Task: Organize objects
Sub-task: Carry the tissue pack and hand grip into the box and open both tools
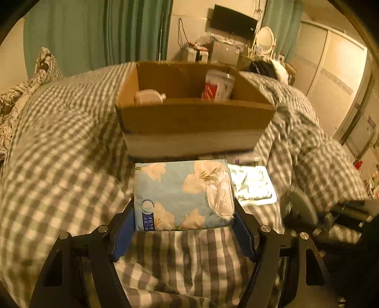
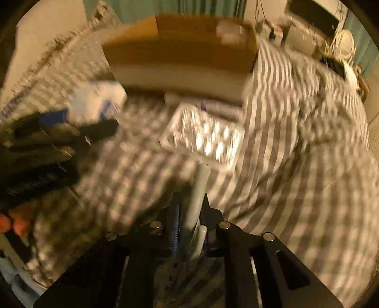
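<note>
My left gripper [image 1: 183, 213] is shut on a blue tissue pack with white flowers [image 1: 180, 194] and holds it just in front of an open cardboard box [image 1: 194, 116] on the checked bed. The box holds a white bottle [image 1: 149, 96] and a red-and-white packet [image 1: 218, 85]. My right gripper [image 2: 190, 208] is shut on a thin pale grey-green flat object [image 2: 197, 196] that points toward a silver blister pack [image 2: 203, 137]. In the blurred right wrist view the left gripper [image 2: 78, 123] with the tissue pack [image 2: 99, 101] shows at left, and the box [image 2: 180, 54] behind.
The silver blister pack [image 1: 253, 184] lies on the checked quilt [image 1: 59, 165] right of the tissue pack. A white tube [image 2: 213, 104] lies by the box's base. A dresser with a mirror [image 1: 264, 39] and a monitor [image 1: 233, 22] stand beyond the bed.
</note>
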The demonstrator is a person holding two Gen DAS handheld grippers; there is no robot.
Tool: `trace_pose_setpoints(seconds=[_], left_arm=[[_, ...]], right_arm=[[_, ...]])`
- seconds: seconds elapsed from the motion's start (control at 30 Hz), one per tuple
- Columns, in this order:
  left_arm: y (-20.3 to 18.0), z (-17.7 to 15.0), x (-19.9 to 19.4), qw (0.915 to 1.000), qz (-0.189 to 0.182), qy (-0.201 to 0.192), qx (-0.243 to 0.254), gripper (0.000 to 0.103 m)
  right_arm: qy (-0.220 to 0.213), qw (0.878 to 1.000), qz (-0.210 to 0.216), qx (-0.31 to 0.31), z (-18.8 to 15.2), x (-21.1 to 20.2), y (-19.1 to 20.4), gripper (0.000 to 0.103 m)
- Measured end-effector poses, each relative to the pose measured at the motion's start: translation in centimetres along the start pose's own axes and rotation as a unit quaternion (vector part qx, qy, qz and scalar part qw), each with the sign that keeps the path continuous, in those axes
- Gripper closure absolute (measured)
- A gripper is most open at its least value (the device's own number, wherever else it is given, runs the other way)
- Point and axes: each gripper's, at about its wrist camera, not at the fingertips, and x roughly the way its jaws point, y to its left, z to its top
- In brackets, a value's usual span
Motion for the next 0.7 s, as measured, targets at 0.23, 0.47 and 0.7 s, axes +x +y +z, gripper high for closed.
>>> trace_pose_setpoints(seconds=[0.23,0.47,0.7], left_arm=[[1.1,6.7,-3.4,0.9979,0.013,-0.064,-0.004,0.028],[1.1,14.2,-1.7,0.9953,0.043,-0.087,0.008,0.028],[1.0,16.9,3.0,0.997,0.044,-0.062,0.018,0.017]], right_arm=[[-0.13,0.991,0.007,-0.025,10.2,-6.8,-0.3,0.092],[-0.193,0.981,0.033,-0.013,19.9,-8.3,-1.9,0.092],[-0.17,0.984,0.041,0.032,22.5,-3.5,-4.5,0.092]])
